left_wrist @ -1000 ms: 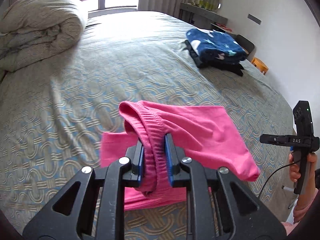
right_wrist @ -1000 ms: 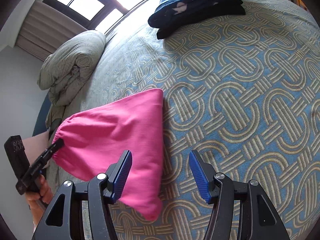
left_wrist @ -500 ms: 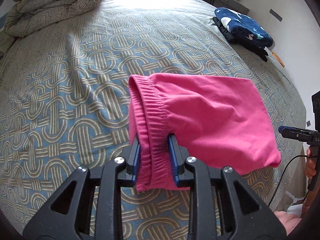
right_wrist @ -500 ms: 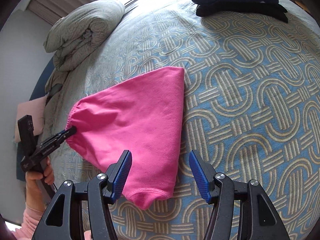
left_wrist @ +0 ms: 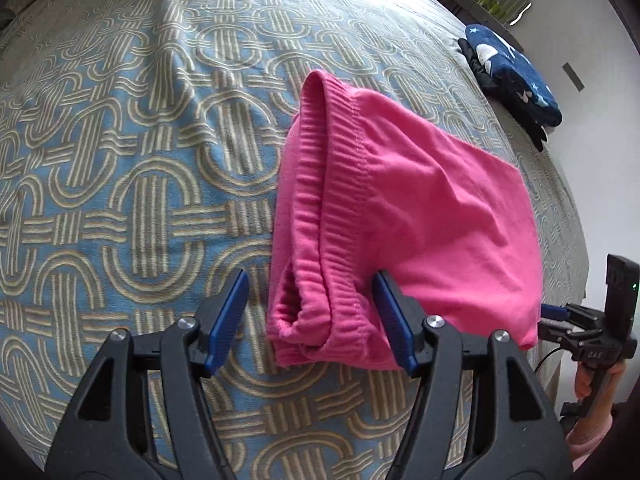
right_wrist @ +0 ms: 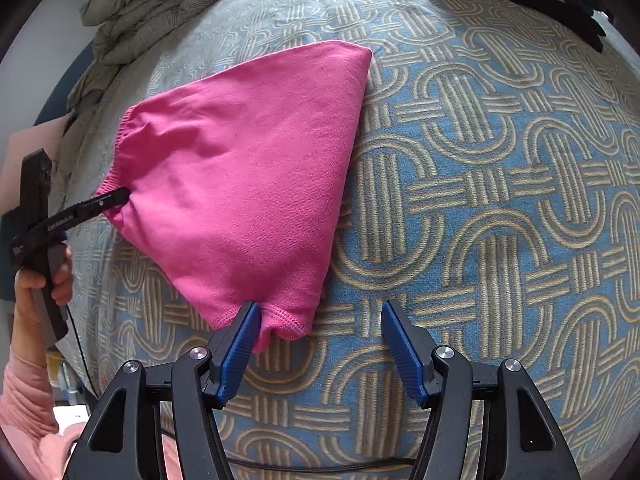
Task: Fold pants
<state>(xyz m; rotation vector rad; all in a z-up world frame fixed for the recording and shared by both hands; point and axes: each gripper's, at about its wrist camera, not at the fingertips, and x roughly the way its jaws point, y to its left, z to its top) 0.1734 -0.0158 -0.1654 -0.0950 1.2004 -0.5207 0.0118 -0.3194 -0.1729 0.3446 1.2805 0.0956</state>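
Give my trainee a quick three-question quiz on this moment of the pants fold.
1. True or false: the left gripper clamps the waistband of the pink pants.
2. What lies folded at the bed's far edge? A) dark clothes B) a towel C) a pillow
3. Which end of the pants lies at the right gripper?

Key: 1 false, its jaws have just opened; 2 A, dark clothes; 3 the hem end.

Soft daylight from the far side; fisheye-curved, dark-vignetted edges.

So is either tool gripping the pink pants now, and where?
Neither. The left tool has just opened around the pants' waistband; the right tool stands open at the hem.
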